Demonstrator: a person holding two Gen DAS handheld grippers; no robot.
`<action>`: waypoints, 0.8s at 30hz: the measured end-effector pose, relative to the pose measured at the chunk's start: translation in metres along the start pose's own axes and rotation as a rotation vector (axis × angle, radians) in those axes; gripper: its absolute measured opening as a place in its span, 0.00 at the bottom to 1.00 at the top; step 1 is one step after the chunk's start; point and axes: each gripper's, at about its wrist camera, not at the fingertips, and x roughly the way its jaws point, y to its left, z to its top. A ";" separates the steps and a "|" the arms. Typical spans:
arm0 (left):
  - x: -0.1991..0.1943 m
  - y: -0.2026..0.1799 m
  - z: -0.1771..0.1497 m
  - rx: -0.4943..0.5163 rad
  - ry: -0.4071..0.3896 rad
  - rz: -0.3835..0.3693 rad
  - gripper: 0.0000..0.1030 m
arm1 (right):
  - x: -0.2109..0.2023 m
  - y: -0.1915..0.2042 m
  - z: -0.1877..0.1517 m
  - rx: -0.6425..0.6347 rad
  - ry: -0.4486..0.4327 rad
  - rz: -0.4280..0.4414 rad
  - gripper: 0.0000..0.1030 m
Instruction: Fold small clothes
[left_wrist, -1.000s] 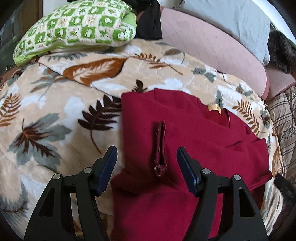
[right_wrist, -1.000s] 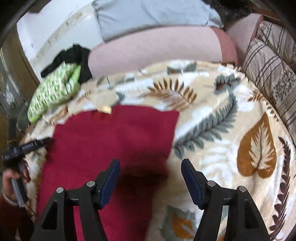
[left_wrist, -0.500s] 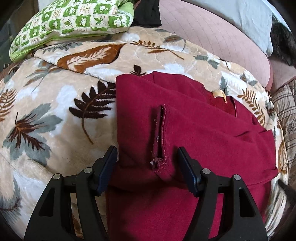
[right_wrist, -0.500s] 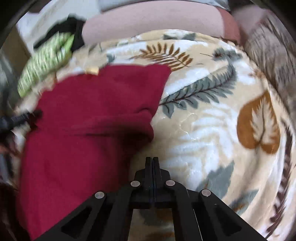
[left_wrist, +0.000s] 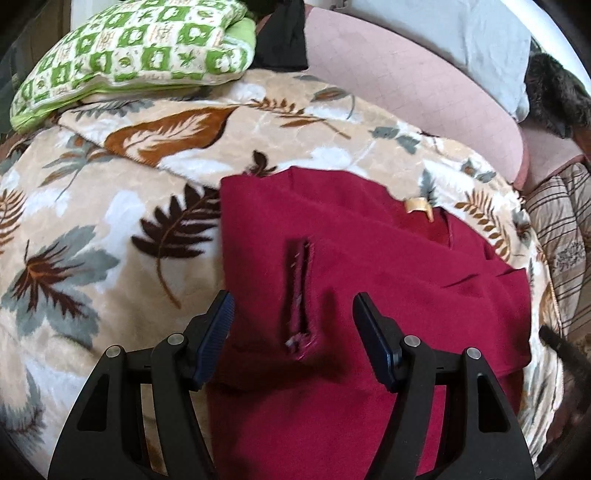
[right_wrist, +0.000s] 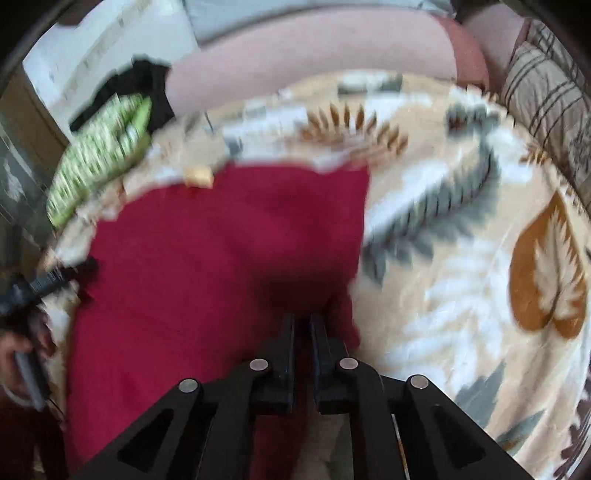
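A dark red garment (left_wrist: 369, 295) lies partly folded on a leaf-print blanket (left_wrist: 92, 229). A tan label (left_wrist: 417, 205) shows at its neck and a hemmed sleeve end (left_wrist: 297, 295) lies across its middle. My left gripper (left_wrist: 293, 339) is open and hovers just above the sleeve end, fingers either side of it. In the right wrist view the same garment (right_wrist: 207, 258) fills the left half. My right gripper (right_wrist: 302, 325) is shut on the garment's right edge near its lower corner. The view is blurred.
A green and white patterned pillow (left_wrist: 133, 55) and a black cloth (left_wrist: 284, 37) lie at the back left. A pink cushion (left_wrist: 406, 85) and a grey pillow (left_wrist: 461, 44) run along the back. A striped brown cover (left_wrist: 557, 229) lies to the right.
My right gripper closed from wide open and now grips the garment's right edge, pulling it. My left gripper stayed open and shifted slightly over the sleeve end.
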 end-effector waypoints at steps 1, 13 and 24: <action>0.001 -0.002 0.001 -0.005 0.000 -0.007 0.65 | -0.001 0.003 0.008 0.001 -0.027 -0.012 0.57; 0.018 -0.007 0.003 0.029 0.004 0.004 0.18 | 0.094 0.064 0.033 -0.200 0.068 -0.032 0.07; 0.003 0.007 0.016 -0.001 -0.070 0.039 0.06 | 0.083 0.068 0.067 -0.098 -0.037 0.016 0.05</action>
